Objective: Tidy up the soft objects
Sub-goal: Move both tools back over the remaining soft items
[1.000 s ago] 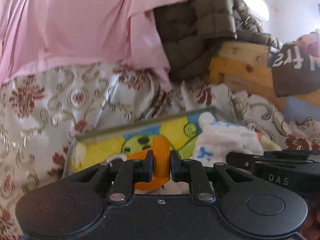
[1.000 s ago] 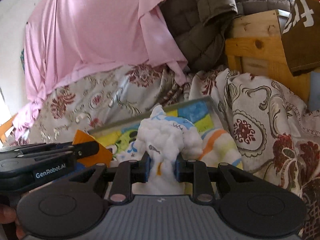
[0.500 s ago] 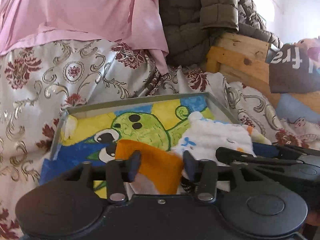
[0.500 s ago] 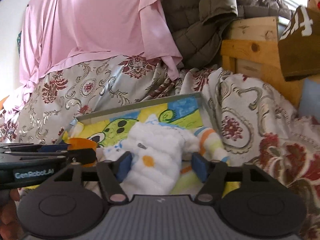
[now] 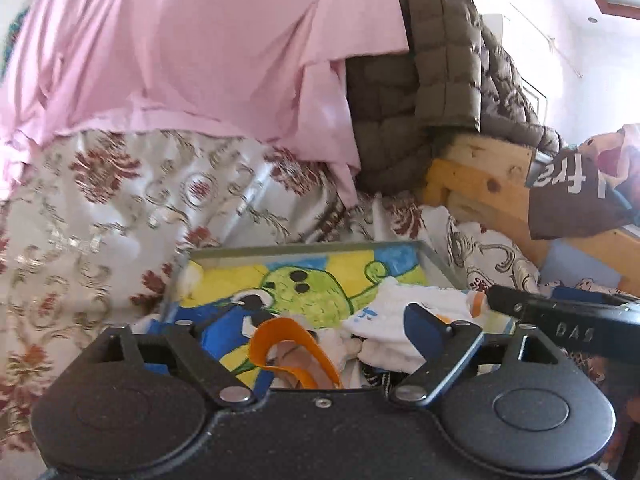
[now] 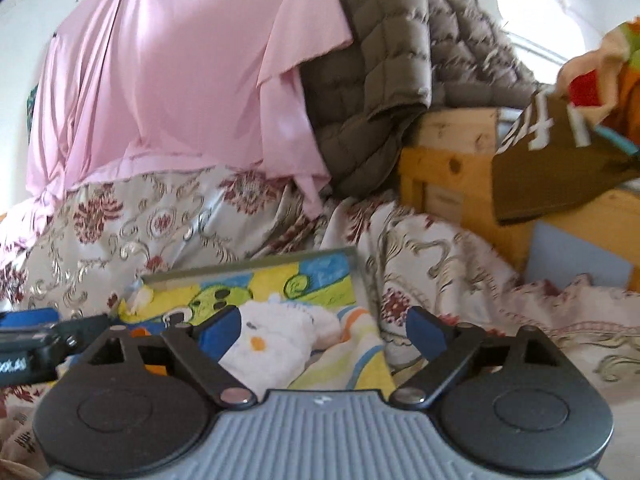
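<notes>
A shallow tray (image 5: 304, 249) with a green cartoon print lies on the floral bedspread; it also shows in the right wrist view (image 6: 248, 266). An orange-trimmed soft item (image 5: 288, 344) lies at the tray's near edge, between my left gripper's (image 5: 296, 332) open jaws and free of them. A white fluffy plush (image 6: 280, 340) with an orange spot lies in the tray between my right gripper's (image 6: 320, 328) wide open jaws; it also shows in the left wrist view (image 5: 404, 316). The right gripper's arm (image 5: 560, 320) crosses the left view.
A pink sheet (image 5: 180, 52) and an olive quilted jacket (image 5: 420, 92) hang behind the tray. A wooden bed frame (image 6: 452, 168) stands at the right with a brown printed cloth (image 6: 560, 160) draped over it. Floral bedspread (image 5: 100, 220) surrounds the tray.
Both grippers opened and let go: the orange item and the white plush dropped into the tray. Both grippers then drew back and up a little.
</notes>
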A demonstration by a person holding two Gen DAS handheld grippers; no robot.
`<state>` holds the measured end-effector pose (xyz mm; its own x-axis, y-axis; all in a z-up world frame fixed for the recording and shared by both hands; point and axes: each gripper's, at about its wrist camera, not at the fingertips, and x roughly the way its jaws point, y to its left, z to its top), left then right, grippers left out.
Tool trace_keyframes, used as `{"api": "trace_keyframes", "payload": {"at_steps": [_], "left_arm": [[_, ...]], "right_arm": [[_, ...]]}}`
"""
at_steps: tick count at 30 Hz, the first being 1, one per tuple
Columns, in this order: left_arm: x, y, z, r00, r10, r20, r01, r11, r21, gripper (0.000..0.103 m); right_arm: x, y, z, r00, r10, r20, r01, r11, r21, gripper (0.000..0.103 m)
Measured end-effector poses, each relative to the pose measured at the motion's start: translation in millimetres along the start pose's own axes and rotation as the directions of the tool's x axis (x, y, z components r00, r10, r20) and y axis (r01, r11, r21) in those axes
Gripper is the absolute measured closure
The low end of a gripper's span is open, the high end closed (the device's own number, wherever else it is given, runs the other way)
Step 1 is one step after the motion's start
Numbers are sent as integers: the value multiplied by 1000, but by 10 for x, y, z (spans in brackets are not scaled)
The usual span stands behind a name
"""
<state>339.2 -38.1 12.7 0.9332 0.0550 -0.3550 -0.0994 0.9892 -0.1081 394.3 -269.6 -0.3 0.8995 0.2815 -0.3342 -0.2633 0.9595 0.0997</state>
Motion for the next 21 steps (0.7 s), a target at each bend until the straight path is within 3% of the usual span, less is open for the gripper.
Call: {"api": "trace_keyframes", "payload": {"at_steps": [3,12,18,21], "left_arm": [[-287,-6,-26,999,37,40,-37,999,5,5],[-1001,17,-203,994,90,66,-89,996,-27,2],[-1448,-11,-374,993,79,84,-82,996,43,1],[-1614,9,-454,997,60,54,-64,996,63,1]], "right_arm": [[-232,-12,-10,1000,-2,27,2,1000,11,6],[-1066,40,-334,996,-1,91,1,1000,-4,1],[-1514,101,-540,996,15,92,-16,1000,7,0],[-1695,139,-617,996,21,86,-22,1000,11,0]]}}
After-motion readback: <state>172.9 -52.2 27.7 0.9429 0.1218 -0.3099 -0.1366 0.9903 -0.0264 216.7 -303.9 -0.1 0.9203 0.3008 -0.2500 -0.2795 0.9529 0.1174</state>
